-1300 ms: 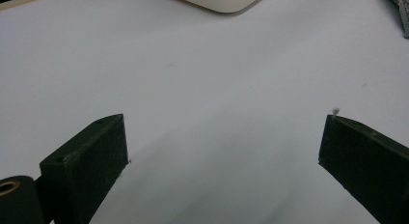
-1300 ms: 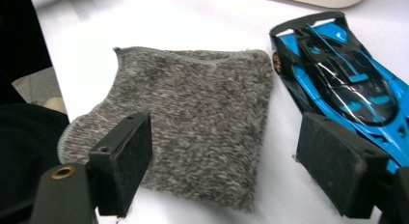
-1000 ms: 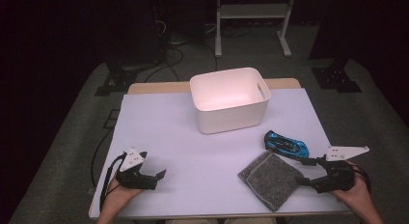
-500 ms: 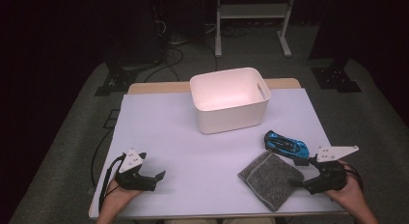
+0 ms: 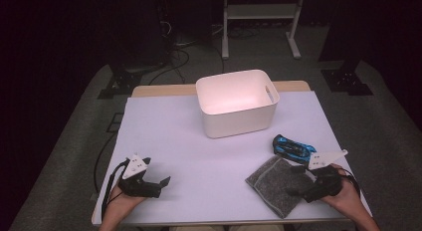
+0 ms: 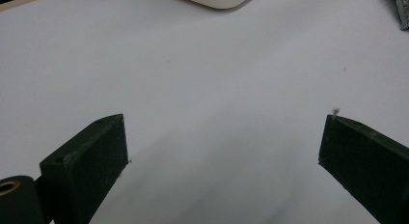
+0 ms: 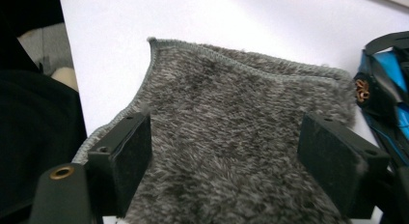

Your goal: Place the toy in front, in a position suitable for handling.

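High view, cloth: the grey cloth [image 5: 276, 185] lies flat at the lower right of the frame, near the counter's [image 5: 174, 141] front edge, turned cornerwise so its long axis runs from upper left to lower right.
High view, right gripper: the right gripper [image 5: 298, 188] sits at the cloth's right side, its tips over the fabric; it is plainly the nearer one.
High view, left gripper: the left gripper [image 5: 161, 183] rests at the lower left, well apart from the cloth.
High view, surroundings: a blue toy car [image 5: 292, 148] lies just beyond the cloth, a white bin [image 5: 236, 122] stands at centre, and bare counter spreads to the left.
Left gripper view: jaws released, wide apart over bare counter, nothing between them.
Right gripper view: jaws released, straddling the cloth [image 7: 231, 137], which fills the gap; the toy car [image 7: 386, 89] lies close at the right edge, so room there looks tight.
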A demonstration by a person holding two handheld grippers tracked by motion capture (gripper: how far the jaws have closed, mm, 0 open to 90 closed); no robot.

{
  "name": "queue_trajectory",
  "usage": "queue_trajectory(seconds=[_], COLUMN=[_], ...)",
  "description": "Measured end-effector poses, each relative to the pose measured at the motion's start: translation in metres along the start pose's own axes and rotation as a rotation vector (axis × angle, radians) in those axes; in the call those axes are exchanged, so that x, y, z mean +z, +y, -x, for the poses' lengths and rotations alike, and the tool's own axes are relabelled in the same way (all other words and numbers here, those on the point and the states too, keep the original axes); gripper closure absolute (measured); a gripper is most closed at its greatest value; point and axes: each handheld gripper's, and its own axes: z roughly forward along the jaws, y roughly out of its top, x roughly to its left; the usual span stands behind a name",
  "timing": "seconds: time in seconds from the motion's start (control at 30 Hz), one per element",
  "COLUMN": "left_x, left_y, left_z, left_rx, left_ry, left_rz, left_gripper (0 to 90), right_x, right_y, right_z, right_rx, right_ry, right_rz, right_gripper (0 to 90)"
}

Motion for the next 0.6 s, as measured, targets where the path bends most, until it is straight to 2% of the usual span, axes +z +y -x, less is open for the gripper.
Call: queue_trajectory(seconds=[0.23,0.37,0.5,0.6], left_x=[0.001,0.001,0.002,0.002], left_y=[0.001,0.001,0.001,0.000], left_z=[0.002,0.002,0.002,0.003], left_rx=[0.006,0.006,0.008,0.007], left_ry=[-0.001,0.000,-0.001,-0.001], left_rz=[-0.002,-0.005,-0.009,-0.009], left_gripper=[2.8,2.9,2.8,2.8], right_x=[0.018,0.024,0.034,0.039], right_y=[0.001,0.001,-0.001,-0.002], right_z=[0.001,0.000,-0.001,-0.005], right_rx=[-0.014,-0.023,-0.036,-0.061], right_ry=[-0.010,-0.018,-0.045,-0.086], right_rz=[-0.072,-0.091,-0.128,-0.142], right_gripper=[18.7,18.7,19.4,19.8])
